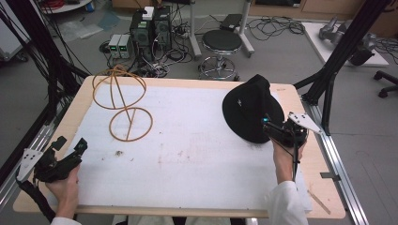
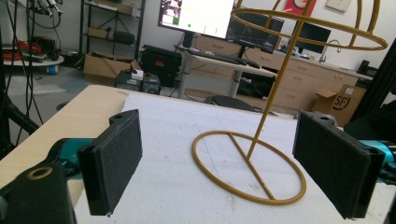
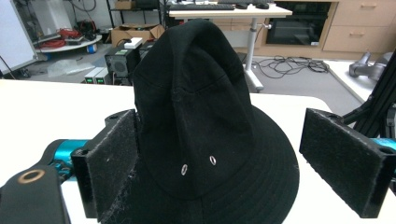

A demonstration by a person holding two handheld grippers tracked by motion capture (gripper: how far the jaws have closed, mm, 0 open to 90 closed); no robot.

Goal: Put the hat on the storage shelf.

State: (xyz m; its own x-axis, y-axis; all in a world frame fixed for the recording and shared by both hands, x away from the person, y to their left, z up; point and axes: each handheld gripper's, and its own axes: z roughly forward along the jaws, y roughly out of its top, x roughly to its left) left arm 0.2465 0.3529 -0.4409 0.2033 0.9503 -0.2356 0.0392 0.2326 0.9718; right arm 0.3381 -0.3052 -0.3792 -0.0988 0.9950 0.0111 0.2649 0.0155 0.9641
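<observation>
1. The left gripper sat at the near left corner of the table, gripped from below in the person's left hand; its jaws stood spread and held nothing, and they pointed up the table at the stand, probably kept clear there while the other hand did the work

2. The right gripper was at the near right, held by the right hand with the white sleeve coming in from the bottom edge; the forearm ran nearly straight up the table and the wrist looked level

3. Its jaws were spread wide to either side of the hat, the left jaw touching or nearly touching the brim, the right one well apart, so it appeared lined up to pinch the brim or crown, not yet closed

4. The hat lay brim-down on the white sheet at the right, crown upright, just ahead of that gripper

5. Farther off at the left stood the stand, a gold wire frame with a ring base and a round cage on top, empty; it seemed set upright and well apart from the hat to receive it
</observation>
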